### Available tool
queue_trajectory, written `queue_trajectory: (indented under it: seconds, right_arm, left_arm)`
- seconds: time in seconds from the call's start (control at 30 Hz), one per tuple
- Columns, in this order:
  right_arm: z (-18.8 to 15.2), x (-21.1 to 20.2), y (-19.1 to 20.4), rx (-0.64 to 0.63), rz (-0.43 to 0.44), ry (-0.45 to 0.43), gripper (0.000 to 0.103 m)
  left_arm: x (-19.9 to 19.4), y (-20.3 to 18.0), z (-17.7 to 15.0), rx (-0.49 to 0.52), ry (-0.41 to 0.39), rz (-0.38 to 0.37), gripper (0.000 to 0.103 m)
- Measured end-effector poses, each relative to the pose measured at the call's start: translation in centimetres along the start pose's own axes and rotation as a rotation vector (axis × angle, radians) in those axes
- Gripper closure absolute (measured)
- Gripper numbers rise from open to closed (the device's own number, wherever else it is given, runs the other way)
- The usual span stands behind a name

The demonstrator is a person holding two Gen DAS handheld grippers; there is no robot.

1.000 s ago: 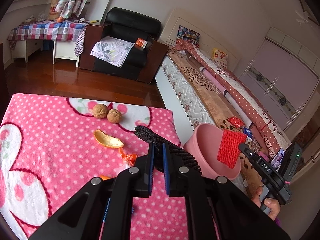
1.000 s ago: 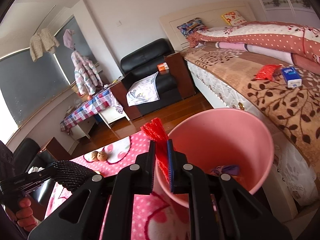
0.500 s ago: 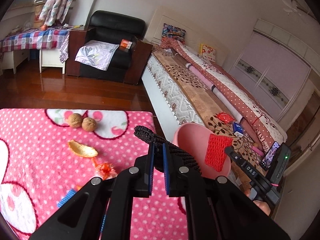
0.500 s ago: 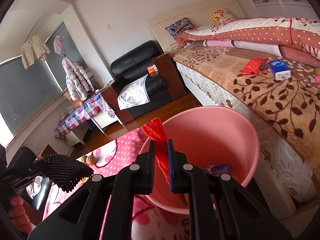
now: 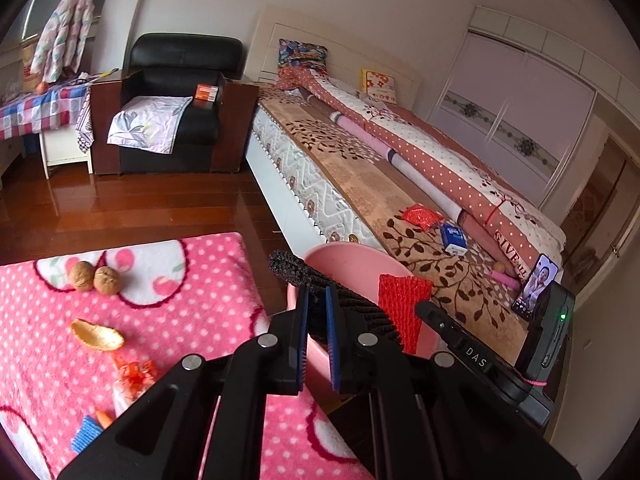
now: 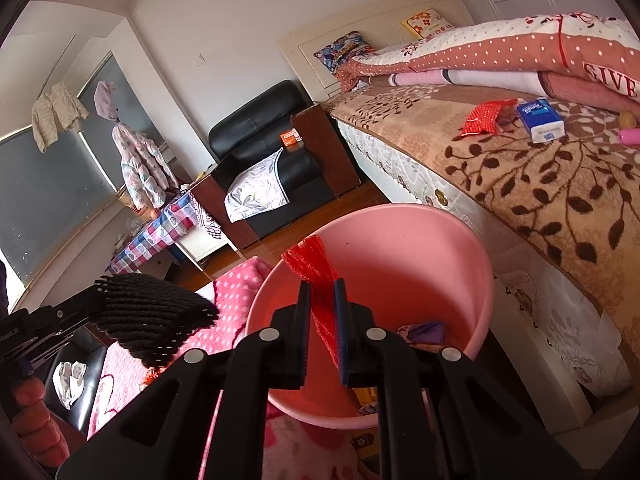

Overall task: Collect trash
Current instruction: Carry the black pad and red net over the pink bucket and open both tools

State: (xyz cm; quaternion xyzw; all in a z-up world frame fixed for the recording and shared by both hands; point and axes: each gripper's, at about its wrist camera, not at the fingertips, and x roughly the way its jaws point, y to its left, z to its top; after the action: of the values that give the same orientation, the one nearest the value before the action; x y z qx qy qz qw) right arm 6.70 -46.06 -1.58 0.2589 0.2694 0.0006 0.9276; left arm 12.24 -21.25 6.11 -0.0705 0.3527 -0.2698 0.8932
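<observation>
My left gripper (image 5: 318, 312) is shut on a black foam net (image 5: 292, 270), held at the near rim of the pink bin (image 5: 348, 252). The same black foam net (image 6: 152, 320) shows at the left of the right wrist view, just outside the bin. My right gripper (image 6: 322, 300) is shut on a red foam net (image 6: 310, 258) that hangs over the pink bin (image 6: 472, 248). The red foam net (image 5: 404, 300) also appears over the bin in the left wrist view. Purple and other scraps (image 6: 424, 330) lie in the bin's bottom.
On the pink dotted table cover (image 5: 200, 280) lie two walnuts (image 5: 94, 278), an orange peel (image 5: 96, 336), an orange wrapper (image 5: 134, 372) and a blue scrap (image 5: 86, 434). The bed (image 5: 360, 184) stands right behind the bin, with a red packet (image 6: 486, 114) and a tissue pack (image 6: 540, 120) on it.
My left gripper has carried the black net to the right, from over the table to the bin's rim. My right gripper has sunk a little, with the red net now over the bin's mouth.
</observation>
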Motion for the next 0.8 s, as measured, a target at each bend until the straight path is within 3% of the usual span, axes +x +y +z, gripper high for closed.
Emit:
queue_trajectory:
  seconds: [0.33,0.7,0.8]
  right_arm:
    - [0.1,0.3,-1.6,0.025,-0.014,0.002,0.092]
    - [-0.3,0.8,-1.6,0.031,-0.025,0.017,0.091]
    - [-0.3,1.0,-1.8,0.043,-0.03,0.03,0.088]
  left_arm:
    - [4.3,-1.6,-0.3,0.04,0.054,0.021,0.095]
    - [6.1,-2.0,-1.1,0.032,0.088,0.014,0.095]
    - [6.1,-1.9,-1.3,0.026,0.093,0.004,0.085]
